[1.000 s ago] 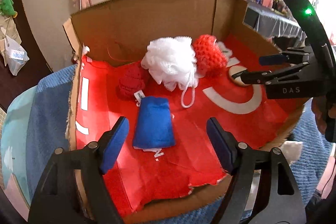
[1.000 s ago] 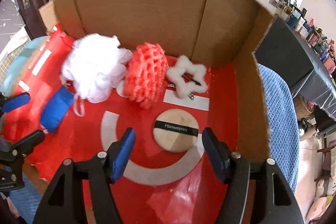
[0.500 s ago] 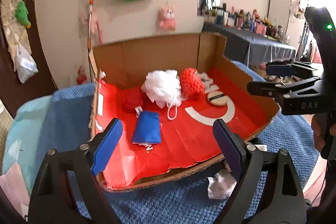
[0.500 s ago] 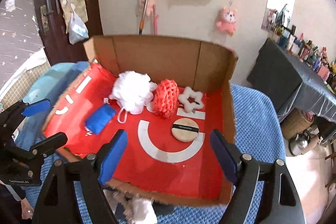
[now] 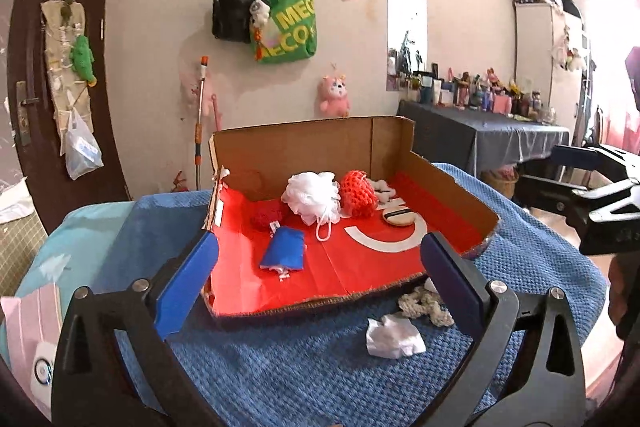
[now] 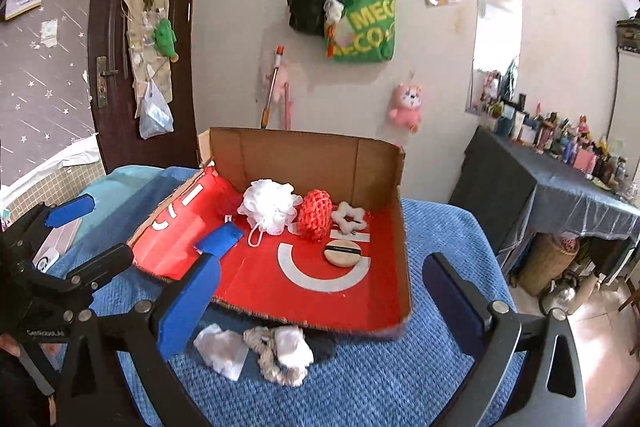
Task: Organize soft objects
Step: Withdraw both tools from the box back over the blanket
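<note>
A cardboard box (image 5: 312, 143) (image 6: 380, 163) with a red liner holds a white mesh puff (image 5: 312, 197) (image 6: 270, 205), a red net sponge (image 5: 358, 194) (image 6: 316, 213), a dark red knit piece (image 5: 266, 217), a blue pouch (image 5: 283, 250) (image 6: 220, 239), a round tan powder puff (image 5: 398, 217) (image 6: 343, 253) and a white fluffy star (image 6: 349, 217). Outside the box's front edge lie a white cloth (image 5: 394, 338) (image 6: 222, 349) and a cream scrunchie (image 5: 424, 303) (image 6: 280, 351). My left gripper (image 5: 318, 287) and right gripper (image 6: 320, 301) hover before the box, jaws opening wide, nothing between them.
The box sits on a blue knit blanket (image 5: 304, 375) (image 6: 440, 239). A dark-draped table (image 6: 560, 187) crowded with small bottles stands to the right. Bags (image 5: 284, 27) and a pink plush (image 5: 334, 101) hang on the back wall; a dark door (image 6: 132, 27) is at left.
Both grippers pulled back and up out of the box, and their jaws spread wider. The whole box and the loose cloth and scrunchie in front of it came into view.
</note>
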{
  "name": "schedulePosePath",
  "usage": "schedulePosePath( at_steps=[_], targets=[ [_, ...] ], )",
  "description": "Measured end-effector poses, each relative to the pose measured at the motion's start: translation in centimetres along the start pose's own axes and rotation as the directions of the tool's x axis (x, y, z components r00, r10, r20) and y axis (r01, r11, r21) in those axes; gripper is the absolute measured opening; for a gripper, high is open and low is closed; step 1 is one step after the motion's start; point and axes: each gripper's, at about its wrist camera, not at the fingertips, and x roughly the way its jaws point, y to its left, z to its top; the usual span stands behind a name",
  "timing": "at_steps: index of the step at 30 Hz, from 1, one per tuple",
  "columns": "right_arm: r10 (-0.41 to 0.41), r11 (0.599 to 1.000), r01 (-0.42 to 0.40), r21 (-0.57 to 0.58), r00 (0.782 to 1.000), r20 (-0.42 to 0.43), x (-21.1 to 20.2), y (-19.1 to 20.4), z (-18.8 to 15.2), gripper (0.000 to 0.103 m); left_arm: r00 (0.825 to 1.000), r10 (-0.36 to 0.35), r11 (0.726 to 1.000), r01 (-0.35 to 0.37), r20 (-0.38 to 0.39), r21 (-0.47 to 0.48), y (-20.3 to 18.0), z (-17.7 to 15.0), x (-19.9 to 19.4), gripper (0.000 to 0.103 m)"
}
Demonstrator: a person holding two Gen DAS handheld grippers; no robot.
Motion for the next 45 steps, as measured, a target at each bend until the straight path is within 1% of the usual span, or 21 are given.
schedulePosePath(
  at_steps=[3, 9, 12, 14, 18, 22, 26, 29, 32, 37, 40, 45],
  targets=[
    [-0.036, 0.999, 0.036, 0.002, 0.999, 0.033, -1.5, 0.3, -1.8, 0.103, 1.0, 0.009, 1.0, -0.009, 0.02, -0.007, -0.5, -1.2, -1.1, 0.103],
    [-0.029, 0.998, 0.027, 0.05, 0.999, 0.034, -2.9, 0.3, -5.0, 0.103, 0.999, 0.029, 1.0, -0.028, 0.042, -0.011, -1.5, -3.1, -2.5, 0.103],
    [-0.045, 0.996, 0.043, 0.073, 0.999, 0.031, -3.2, 0.2, -6.7, 0.103, 0.999, 0.027, 1.0, -0.026, 0.038, -0.017, -2.0, -4.3, -2.9, 0.103],
    [-0.041, 0.995, 0.038, 0.092, 0.999, 0.035, -3.4, 0.2, -7.7, 0.103, 0.999, 0.021, 1.0, -0.02, 0.026, -0.017, -2.3, -5.2, -2.9, 0.103],
    [-0.026, 0.991, 0.022, 0.133, 0.999, 0.029, -3.2, 0.0, -9.9, 0.103, 1.0, 0.031, 0.999, -0.031, 0.001, -0.022, -2.8, -6.9, -2.9, 0.103],
    [-0.048, 0.989, 0.044, 0.142, 0.999, 0.022, -2.7, 0.2, -11.9, 0.103, 0.999, 0.035, 0.999, -0.037, -0.031, -0.039, -2.8, -8.7, -2.6, 0.103],
    [-0.038, 0.985, 0.036, 0.167, 0.999, 0.008, -2.1, 0.2, -13.6, 0.103, 0.997, 0.047, 0.997, -0.05, -0.058, -0.052, -2.7, -10.1, -2.3, 0.103],
    [-0.049, 0.986, 0.047, 0.162, 0.999, 0.007, -1.7, 0.5, -14.9, 0.103, 0.995, 0.045, 0.997, -0.05, -0.085, -0.064, -2.6, -11.3, -2.0, 0.103],
    [-0.062, 0.986, 0.061, 0.153, 0.998, 0.001, -1.4, 0.9, -15.7, 0.103, 0.994, 0.051, 0.997, -0.057, -0.1, -0.056, -2.8, -12.1, -1.8, 0.103],
    [-0.035, 0.984, 0.037, 0.175, 0.999, -0.014, -1.1, 0.9, -16.8, 0.103, 0.993, 0.057, 0.996, -0.064, -0.102, -0.065, -2.7, -12.7, -1.7, 0.103],
    [-0.046, 0.984, 0.049, 0.17, 0.999, -0.021, -1.0, 0.9, -16.9, 0.103, 0.992, 0.057, 0.996, -0.065, -0.108, -0.067, -2.6, -12.8, -1.6, 0.103],
    [-0.045, 0.985, 0.048, 0.166, 0.999, -0.024, -0.9, 1.0, -16.8, 0.103, 0.992, 0.056, 0.996, -0.063, -0.111, -0.066, -2.7, -12.8, -1.6, 0.103]
  ],
)
